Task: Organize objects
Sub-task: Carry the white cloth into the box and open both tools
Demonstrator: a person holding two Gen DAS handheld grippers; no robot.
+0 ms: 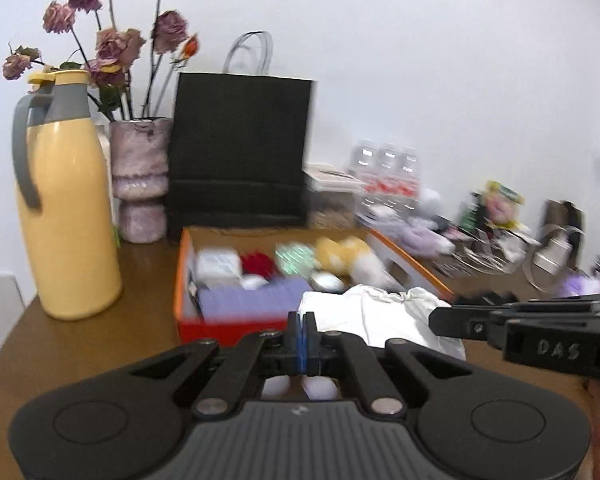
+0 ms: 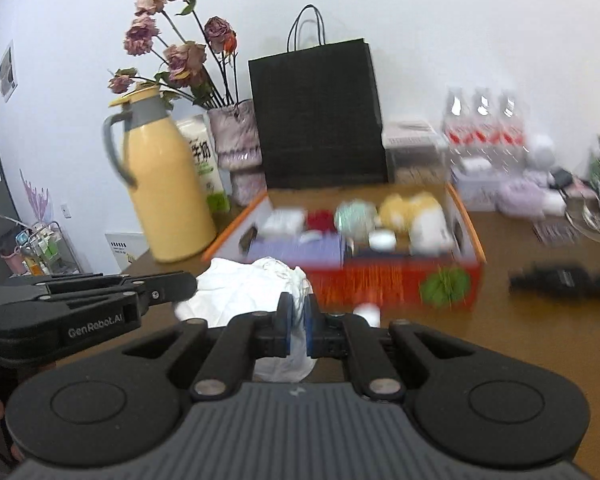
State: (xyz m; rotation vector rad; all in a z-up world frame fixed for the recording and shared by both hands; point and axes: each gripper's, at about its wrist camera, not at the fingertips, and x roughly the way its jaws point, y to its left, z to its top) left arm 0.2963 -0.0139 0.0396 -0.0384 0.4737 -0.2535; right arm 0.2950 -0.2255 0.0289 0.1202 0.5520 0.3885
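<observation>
We see the white cloth bag (image 2: 256, 288) bunched just in front of the orange box (image 2: 392, 280), on the brown surface (image 2: 540, 332). Our right claw (image 2: 296, 322) pinches a fold of it. Our left claw (image 1: 303, 334) is fully closed at the bag's near edge; whether it holds cloth we cannot tell. Behind the box stands a black paper bag (image 2: 316, 120), a yellow jug (image 2: 160, 184) at its left.

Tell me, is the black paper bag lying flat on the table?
No, the black paper bag stands upright behind the orange box, handles up.
</observation>
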